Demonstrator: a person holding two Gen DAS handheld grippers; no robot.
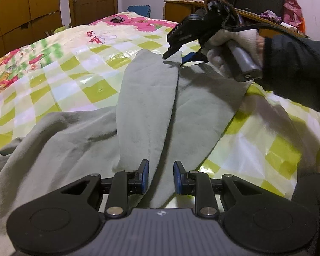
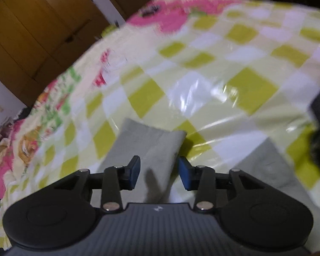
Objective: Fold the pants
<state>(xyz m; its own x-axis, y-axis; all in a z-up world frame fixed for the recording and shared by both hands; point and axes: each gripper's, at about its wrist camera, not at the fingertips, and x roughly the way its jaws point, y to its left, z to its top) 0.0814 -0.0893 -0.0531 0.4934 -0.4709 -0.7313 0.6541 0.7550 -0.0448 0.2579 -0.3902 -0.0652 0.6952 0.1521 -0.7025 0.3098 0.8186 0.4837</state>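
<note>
Pants spread on the bed, both grippers empty.

The left gripper [image 1: 161,177], fingers apart, hovers near the waist end; the pants [image 1: 151,98] run lengthwise away toward the right gripper [image 1: 175,56], fingers apart over the leg cuffs.

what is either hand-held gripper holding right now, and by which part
Nothing. The left hand-held gripper is open above the grey pants. The right hand-held gripper is open at the leg's end, not closed on it.
</note>
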